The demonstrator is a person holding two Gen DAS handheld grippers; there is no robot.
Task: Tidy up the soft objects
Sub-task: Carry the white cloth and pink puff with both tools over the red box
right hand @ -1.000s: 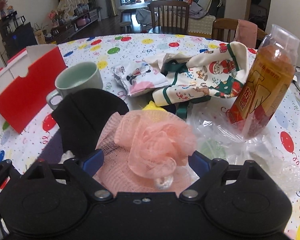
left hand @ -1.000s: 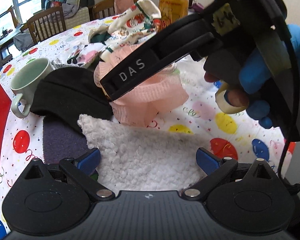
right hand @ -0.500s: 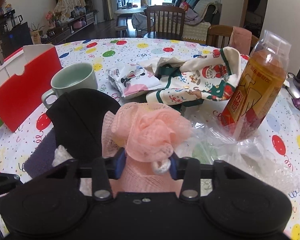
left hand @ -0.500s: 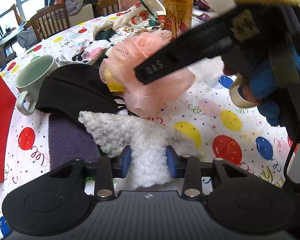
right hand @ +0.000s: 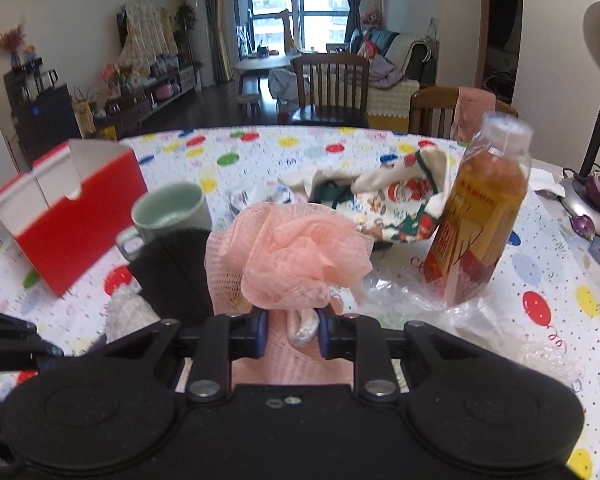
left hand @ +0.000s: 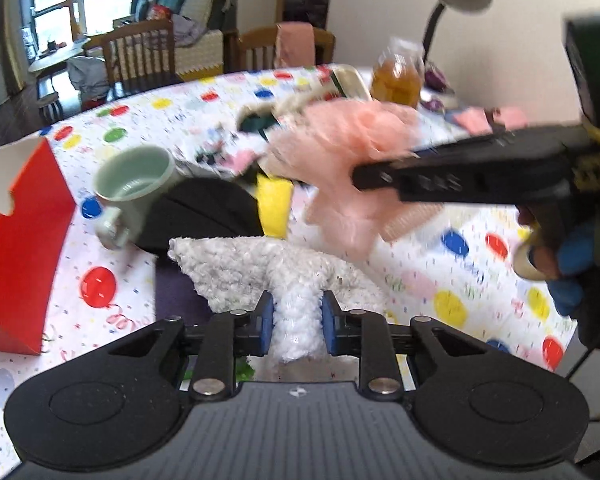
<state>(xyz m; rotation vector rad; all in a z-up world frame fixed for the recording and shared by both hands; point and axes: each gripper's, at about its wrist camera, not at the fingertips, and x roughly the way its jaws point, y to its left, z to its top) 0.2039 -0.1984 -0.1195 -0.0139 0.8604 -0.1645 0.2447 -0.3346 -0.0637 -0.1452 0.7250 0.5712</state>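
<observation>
Left gripper (left hand: 296, 316) just closed, pinching white fleece cloth (left hand: 260, 268); right gripper (right hand: 290, 330) just closed, pinching pink mesh pouf (right hand: 292, 260). Lift both clear of bench (right hand: 260, 152), keeping grips firm.

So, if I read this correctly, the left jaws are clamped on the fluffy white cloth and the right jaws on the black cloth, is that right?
Not quite: the right gripper is clamped on the pink mesh pouf, as the right wrist view shows. The left gripper does hold the fluffy white cloth.
</observation>
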